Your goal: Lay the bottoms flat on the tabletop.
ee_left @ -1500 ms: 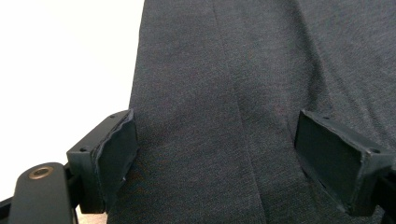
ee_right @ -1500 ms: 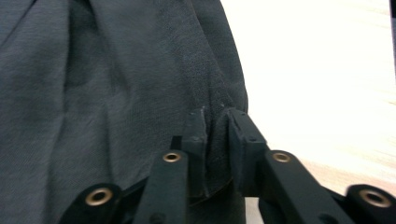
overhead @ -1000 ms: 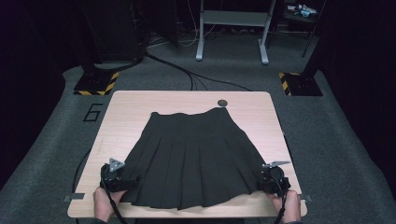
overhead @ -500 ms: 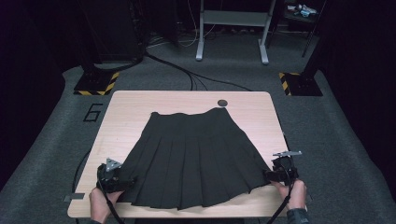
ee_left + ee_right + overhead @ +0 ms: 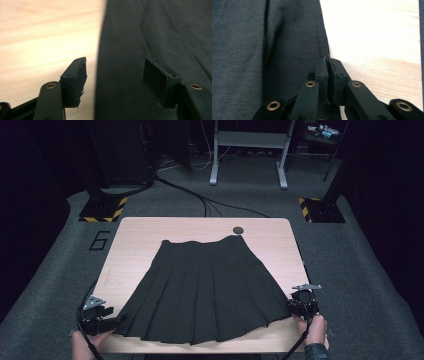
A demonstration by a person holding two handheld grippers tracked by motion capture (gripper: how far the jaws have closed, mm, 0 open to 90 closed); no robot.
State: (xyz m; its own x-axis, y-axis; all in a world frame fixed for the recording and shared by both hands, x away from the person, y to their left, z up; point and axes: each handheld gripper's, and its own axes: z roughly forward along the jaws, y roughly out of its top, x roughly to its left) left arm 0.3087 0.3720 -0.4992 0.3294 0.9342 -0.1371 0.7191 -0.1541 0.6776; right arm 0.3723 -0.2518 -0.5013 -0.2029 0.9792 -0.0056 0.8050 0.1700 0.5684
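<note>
Meanwhile, a black pleated skirt (image 5: 205, 290) lies spread flat on the wooden table (image 5: 135, 240), waistband at the far side. The right gripper (image 5: 329, 62) pinches the hem's right corner between closed jaws; the left gripper (image 5: 115, 75), jaws spread wide, straddles the skirt's left edge.

The skirt (image 5: 150, 37) runs off the top and right edges in the left gripper view, its cloth smeared with blur. Both hands, left (image 5: 82, 342) and right (image 5: 315, 330), are cropped at the high view's bottom edge.
</note>
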